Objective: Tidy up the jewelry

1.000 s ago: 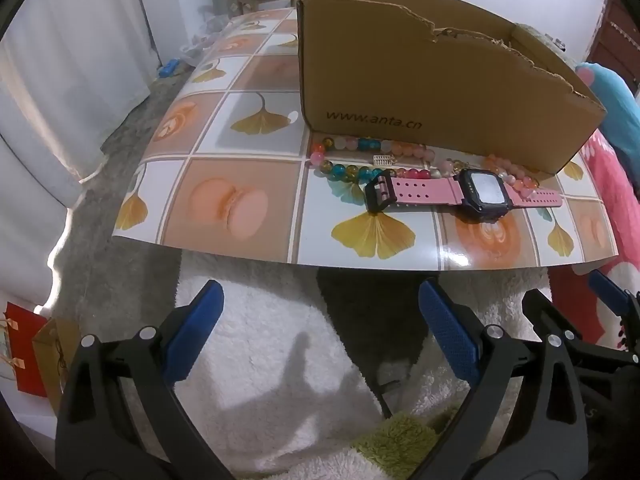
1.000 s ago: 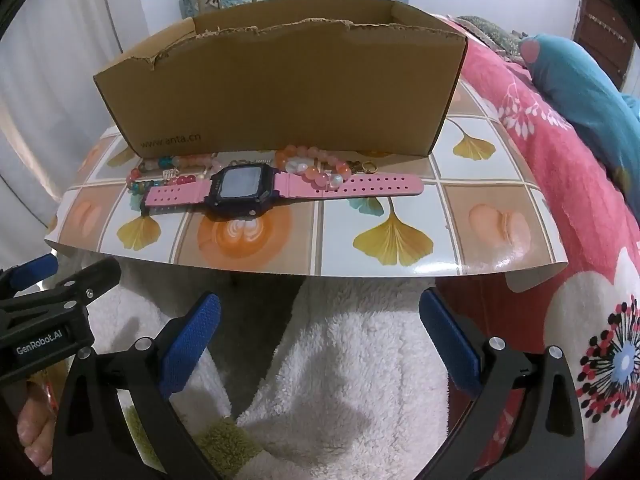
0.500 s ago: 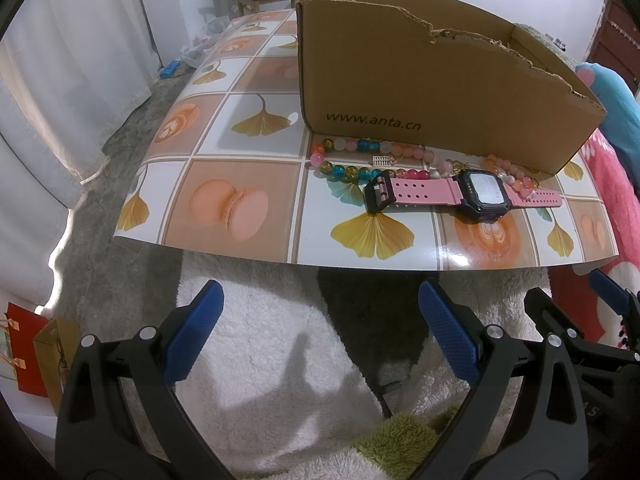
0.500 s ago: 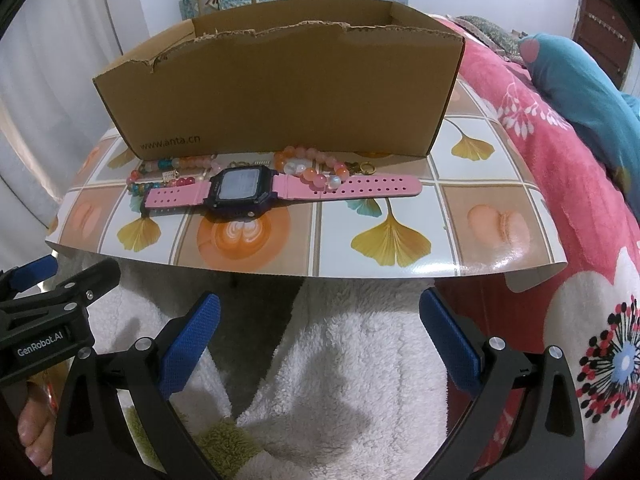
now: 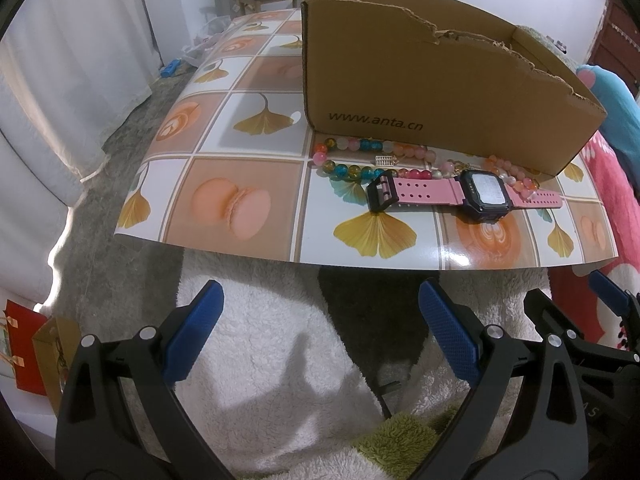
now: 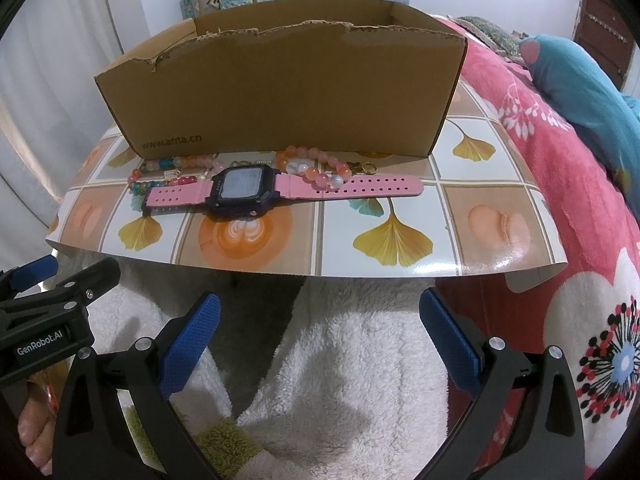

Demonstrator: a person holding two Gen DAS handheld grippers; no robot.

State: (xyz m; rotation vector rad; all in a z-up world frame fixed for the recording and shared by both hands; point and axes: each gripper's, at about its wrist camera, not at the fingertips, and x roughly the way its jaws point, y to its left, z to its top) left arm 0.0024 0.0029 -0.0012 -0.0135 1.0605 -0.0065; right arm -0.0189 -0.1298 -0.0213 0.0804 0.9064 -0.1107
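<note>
Watch [image 6: 244, 190] and bead bracelets [image 5: 352, 160] lay before the cardboard box [image 5: 440, 92], seemingly touching; both grippers' [image 5: 320, 320] [image 6: 320, 320] jaws spread, empty.

Even, fairly bright indoor light falls from above. Glare spots shine on the glossy worktop [image 5: 240, 128] near its front edge and front right corner. Soft claw shadows lie on the white fleece blanket [image 6: 360, 360] below. Fisheye bending curves straight edges; corners go black. Daylight possibly glows through curtains [image 5: 60, 80] at left.
</note>
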